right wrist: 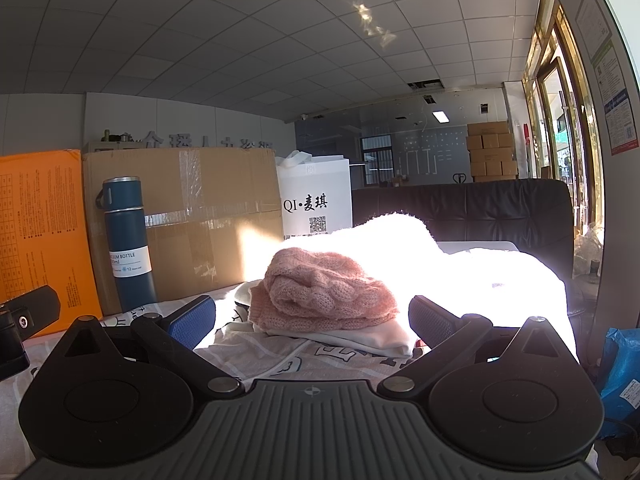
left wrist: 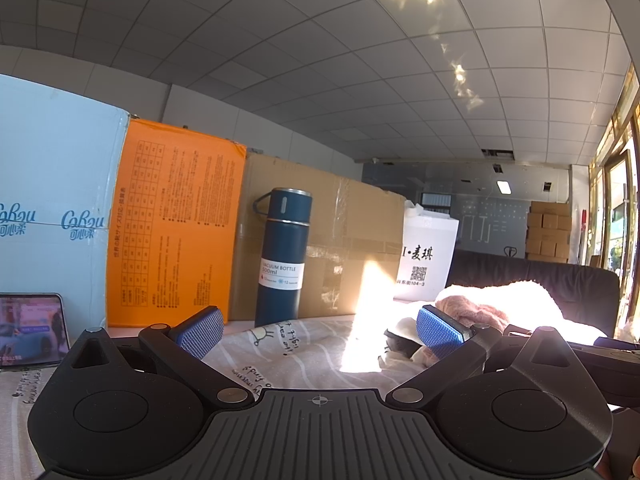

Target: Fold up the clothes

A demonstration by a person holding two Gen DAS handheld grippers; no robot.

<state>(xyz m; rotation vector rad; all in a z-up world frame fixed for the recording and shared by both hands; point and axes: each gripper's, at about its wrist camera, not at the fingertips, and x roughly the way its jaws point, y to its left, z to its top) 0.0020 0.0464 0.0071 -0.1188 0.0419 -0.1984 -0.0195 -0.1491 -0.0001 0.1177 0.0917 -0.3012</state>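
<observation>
A blue vacuum bottle (left wrist: 281, 258) stands before a cardboard box (left wrist: 340, 236), beside an orange box (left wrist: 172, 224).

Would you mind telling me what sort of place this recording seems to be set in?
Probably a shop or office storeroom rather than a home: a tiled drop ceiling, stacked cardboard boxes by a glass partition, and large shipping cartons lining the table.

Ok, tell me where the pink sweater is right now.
The pink sweater sits folded on top of a white garment, straight ahead of the open right gripper. A blue bottle stands to its left, by the cardboard box.
</observation>
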